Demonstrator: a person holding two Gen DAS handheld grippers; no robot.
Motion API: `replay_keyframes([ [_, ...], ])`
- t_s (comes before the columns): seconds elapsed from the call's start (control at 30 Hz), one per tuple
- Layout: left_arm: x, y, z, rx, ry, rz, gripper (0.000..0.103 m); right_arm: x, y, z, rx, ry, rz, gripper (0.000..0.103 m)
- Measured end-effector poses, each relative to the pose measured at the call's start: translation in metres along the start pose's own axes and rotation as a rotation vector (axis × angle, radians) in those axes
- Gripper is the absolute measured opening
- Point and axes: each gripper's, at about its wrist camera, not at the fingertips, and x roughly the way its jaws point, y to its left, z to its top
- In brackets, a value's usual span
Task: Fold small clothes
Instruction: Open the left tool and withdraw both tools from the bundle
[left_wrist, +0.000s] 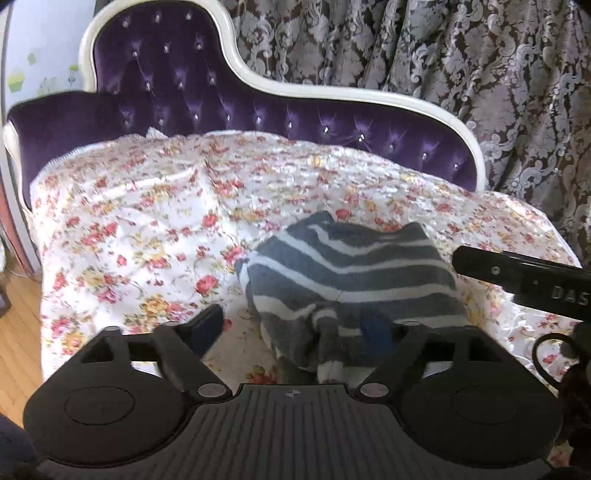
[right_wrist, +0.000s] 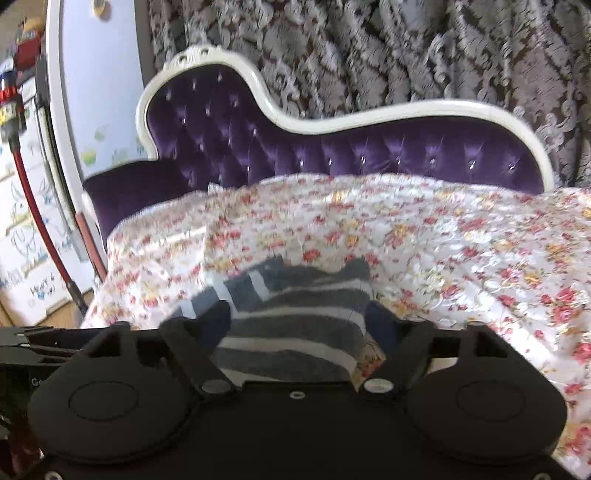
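A small grey garment with white stripes (left_wrist: 351, 273) lies bunched on a floral quilt (left_wrist: 147, 236) over a purple sofa. My left gripper (left_wrist: 295, 325) is open, its fingers spread wide; the near edge of the garment lies between them, closer to the right finger (left_wrist: 376, 332). In the right wrist view the same garment (right_wrist: 295, 317) fills the gap between the wide-spread fingers of my right gripper (right_wrist: 299, 321), which is open. The right gripper's black body (left_wrist: 524, 280) shows at the right edge of the left wrist view, beside the garment.
The sofa's tufted purple back with white frame (left_wrist: 258, 107) rises behind the quilt. A patterned curtain (left_wrist: 443, 48) hangs behind it. Wooden floor (left_wrist: 18, 332) shows at the left, past the quilt's edge. A white door and red pole (right_wrist: 33, 206) stand at the left.
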Motion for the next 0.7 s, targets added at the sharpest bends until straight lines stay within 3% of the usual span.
replay_keyframes([
  [0.1,-0.01,-0.005,0.001,0.026,-0.019,0.029,0.103,-0.01,0.003,0.003,0.016,-0.012,0.003,0.103],
  [0.4,-0.031,-0.008,-0.005,0.025,-0.028,0.073,0.103,-0.031,0.01,-0.005,0.045,0.01,-0.024,0.103],
  [0.6,-0.035,-0.004,-0.014,-0.017,0.013,0.04,0.103,-0.04,0.01,-0.013,0.064,0.051,-0.06,0.103],
  [0.7,-0.038,-0.01,-0.017,0.017,0.033,0.059,0.102,-0.046,0.008,-0.017,0.08,0.069,-0.055,0.103],
])
